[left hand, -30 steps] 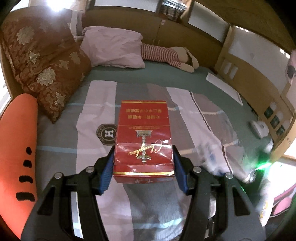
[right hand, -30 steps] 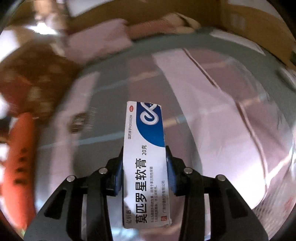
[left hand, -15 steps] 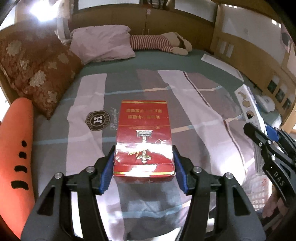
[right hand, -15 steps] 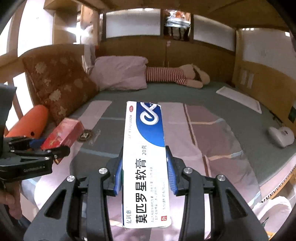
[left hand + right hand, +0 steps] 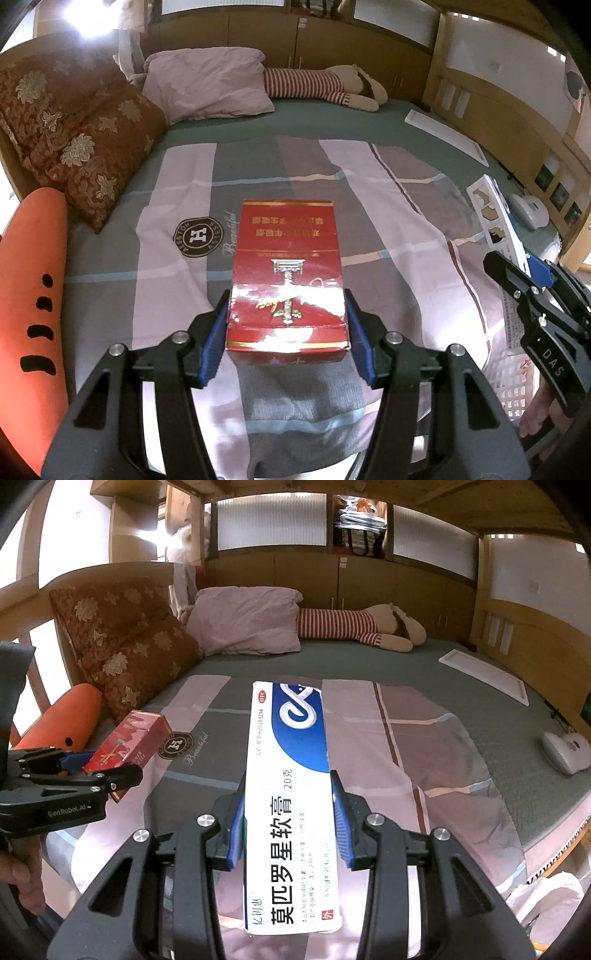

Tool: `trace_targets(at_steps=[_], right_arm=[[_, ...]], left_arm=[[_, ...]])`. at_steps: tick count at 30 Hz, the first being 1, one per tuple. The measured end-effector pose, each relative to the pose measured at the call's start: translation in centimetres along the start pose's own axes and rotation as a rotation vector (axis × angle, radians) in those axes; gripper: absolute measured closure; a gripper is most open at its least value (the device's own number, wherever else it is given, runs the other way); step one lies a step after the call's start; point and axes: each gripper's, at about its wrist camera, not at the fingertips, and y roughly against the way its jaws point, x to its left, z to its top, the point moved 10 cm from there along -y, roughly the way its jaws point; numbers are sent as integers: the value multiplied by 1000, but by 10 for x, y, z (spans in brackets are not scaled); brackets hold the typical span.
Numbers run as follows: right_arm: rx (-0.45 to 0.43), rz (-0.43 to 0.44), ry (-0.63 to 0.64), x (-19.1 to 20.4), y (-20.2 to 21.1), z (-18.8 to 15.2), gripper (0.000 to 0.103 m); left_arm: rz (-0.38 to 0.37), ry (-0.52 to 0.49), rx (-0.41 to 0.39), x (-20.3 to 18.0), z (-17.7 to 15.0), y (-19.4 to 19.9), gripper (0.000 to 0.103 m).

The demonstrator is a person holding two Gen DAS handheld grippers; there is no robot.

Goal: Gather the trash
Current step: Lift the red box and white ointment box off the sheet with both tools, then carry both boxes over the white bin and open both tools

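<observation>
The left tool (image 5: 286,332) pinches a red pack (image 5: 287,273) above the bed (image 5: 424,155); the right tool (image 5: 288,816) pinches a white carton (image 5: 291,805) above the bed, beside it.

Red carton (image 5: 287,273) in left tool (image 5: 287,334)

The underside of the red box (image 5: 287,280) is hidden, and the bedspread (image 5: 388,206) directly beneath it is covered. Small print on the white and blue box (image 5: 291,805) is too fine to read near its lower end. To the far side of the left gripper (image 5: 287,341), the basket (image 5: 513,391) is cut off by the picture's edge. Only fingers (image 5: 22,878) of the person's left hand show.
</observation>
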Motion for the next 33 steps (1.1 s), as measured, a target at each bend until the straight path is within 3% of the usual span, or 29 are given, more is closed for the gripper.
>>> trace_targets(at_steps=[21,27,33], right_arm=[[-22,7,-21,-4,8,4,63],[-114,-64,-124,-78,88,5,63],[-91,-317,-264,-204,167,-68,63]], left_arm=[[-24,-7,10,-6,0,-4,45],[-103,-49,-13,-33,2,0,45],[-282,-170,-4,-110,-1,15,45]])
